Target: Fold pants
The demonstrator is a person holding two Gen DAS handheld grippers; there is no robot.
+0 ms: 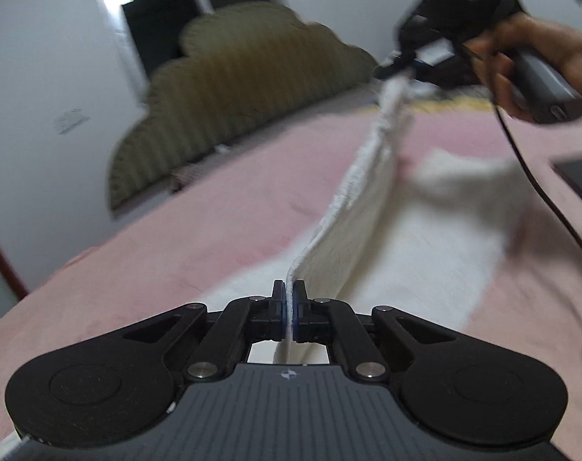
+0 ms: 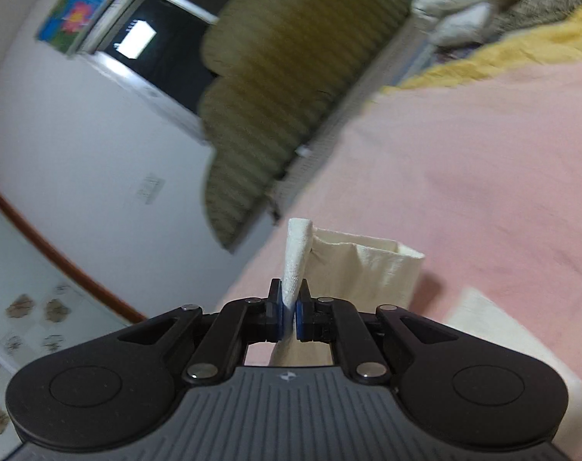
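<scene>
White pants (image 1: 368, 207) pinched in both claws, left gripper (image 1: 290, 303), right gripper (image 2: 290, 303) | I'm mid-fold, edge lifted | next: lay flat on pink sheet (image 1: 175, 230)

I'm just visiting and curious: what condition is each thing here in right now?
left gripper: shut on the pants' edge
right gripper: shut on the pants
pants: white, lifted, stretched between both grippers, partly resting on bed
pink bed sheet: spread flat

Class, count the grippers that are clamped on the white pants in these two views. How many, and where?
2. The left gripper pinches the near end of the white pants edge; the right gripper holds the far end, lifted above the pink bedsheet.
</scene>
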